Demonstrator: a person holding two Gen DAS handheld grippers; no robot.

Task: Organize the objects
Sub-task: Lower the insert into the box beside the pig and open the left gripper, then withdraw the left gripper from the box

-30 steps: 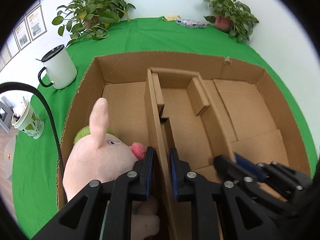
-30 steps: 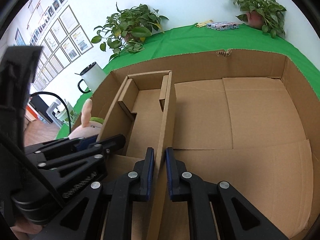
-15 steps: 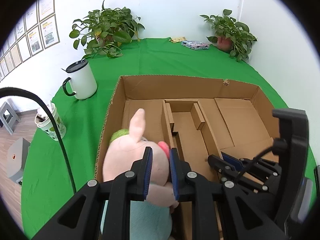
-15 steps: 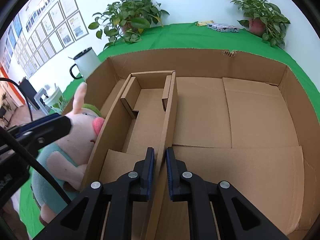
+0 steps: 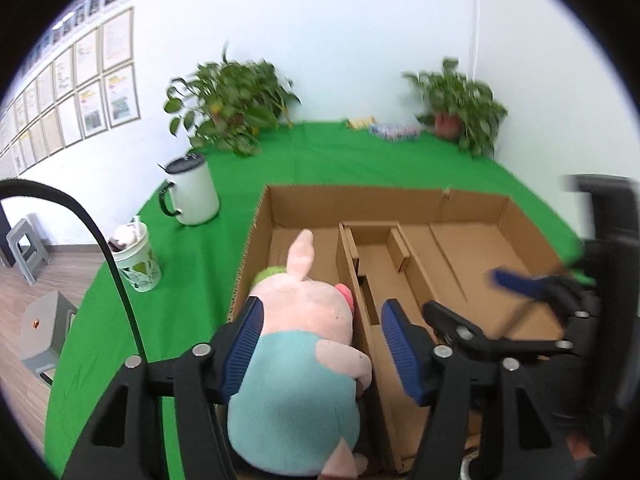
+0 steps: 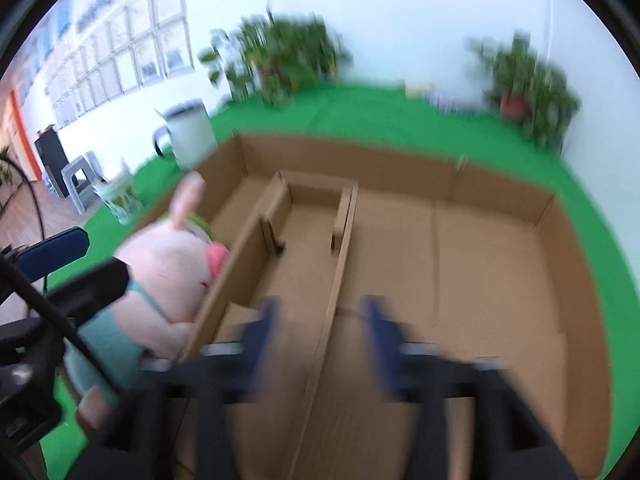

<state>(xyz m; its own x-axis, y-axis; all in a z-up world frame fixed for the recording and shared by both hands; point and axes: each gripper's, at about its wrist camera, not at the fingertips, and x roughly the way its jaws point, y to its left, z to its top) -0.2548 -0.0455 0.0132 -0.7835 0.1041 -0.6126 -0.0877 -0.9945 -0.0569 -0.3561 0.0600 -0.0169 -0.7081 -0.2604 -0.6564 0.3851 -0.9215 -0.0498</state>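
Plush, pink and pale blue, the pig toy [image 5: 304, 364] sits in the left compartment of the cardboard box [image 5: 384, 200], propped against the near wall with its snout beside the tall divider [image 5: 360, 312]. It looks light and soft: it should squash under pressure and spring back, will not break, and its fuzzy cloth should give the pads plenty of friction. The round body is the best place to take hold, across the blue middle where the stuffing is thickest; the thin ear and small arms would bend and let it swing.

The left gripper [image 5: 320, 350] is spreading its fingers [image 5: 244, 344]; the toy and the divider lie in the gap between them in this view, but neither pad presses on them. The right gripper [image 6: 320, 344], blurred, is also spreading its fingers astride the second divider [image 6: 340, 264], which stands free between them.

The box is thin corrugated board, stiff along its walls yet easy to crush or drag across the green tabletop [image 5: 192, 264]. A white mug [image 5: 192, 194] and a paper cup [image 5: 136, 258] stand well apart from it on the left.
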